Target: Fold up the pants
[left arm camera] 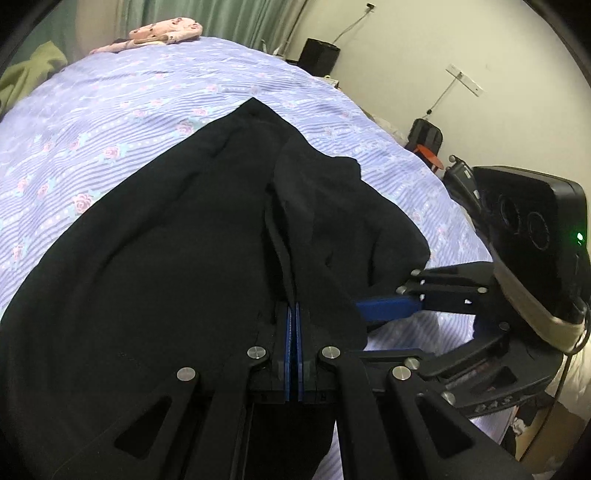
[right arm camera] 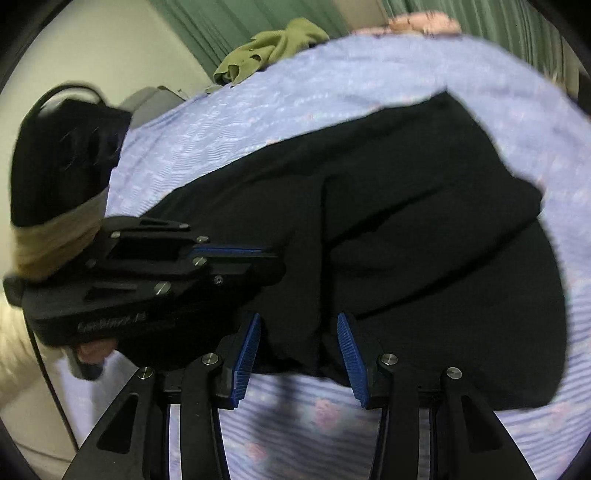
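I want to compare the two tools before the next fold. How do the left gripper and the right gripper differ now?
The left gripper is shut, its blue fingers pressed together on a ridge of the black pants; the right gripper stands apart, its blue fingers either side of the pants' edge without pinching it. The left sits further onto the cloth; the right is at its border, over the bedsheet. Both point down at the same pants.

A bedroom in somebody's home.
I'm looking at a bed under a lilac, rose-printed sheet, green curtains behind it, a pink floral pillow and olive clothing heaped at its edge.
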